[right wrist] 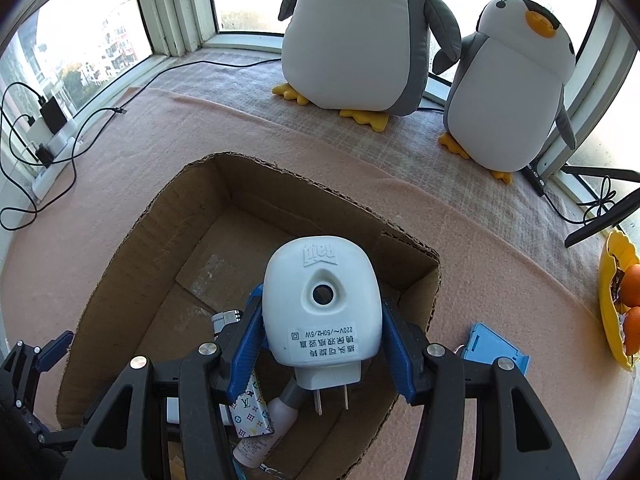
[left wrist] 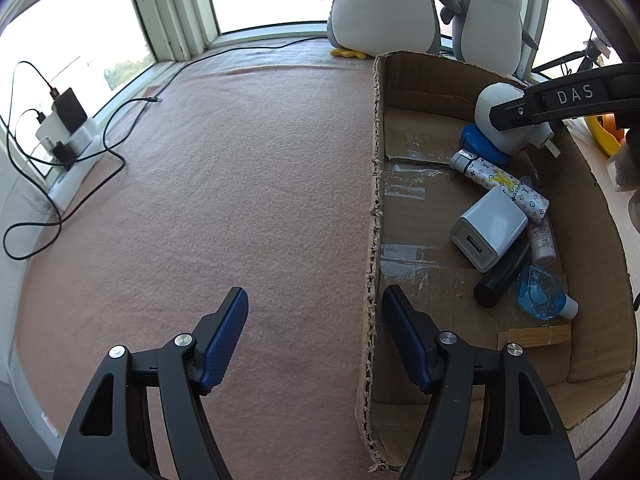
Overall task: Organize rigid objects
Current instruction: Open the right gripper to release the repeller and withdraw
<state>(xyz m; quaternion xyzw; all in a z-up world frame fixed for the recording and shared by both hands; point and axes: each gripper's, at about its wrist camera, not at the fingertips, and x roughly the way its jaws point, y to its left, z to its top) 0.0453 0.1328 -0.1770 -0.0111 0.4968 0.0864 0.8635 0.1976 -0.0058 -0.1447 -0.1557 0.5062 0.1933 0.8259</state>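
Note:
An open cardboard box stands on the pink mat. Inside lie a white USB charger, a patterned tube, a black cylinder, a clear blue bottle and a wooden block. My right gripper is shut on a white plug-in device, prongs toward the camera, held above the box's far right part. The left wrist view shows that device over the pile. My left gripper is open and holds nothing, its jaws astride the box's left wall.
Two plush penguins stand by the window behind the box. A power strip with chargers and loose cables sits at the left edge. A blue flat object lies on the mat right of the box, near a yellow bowl of oranges.

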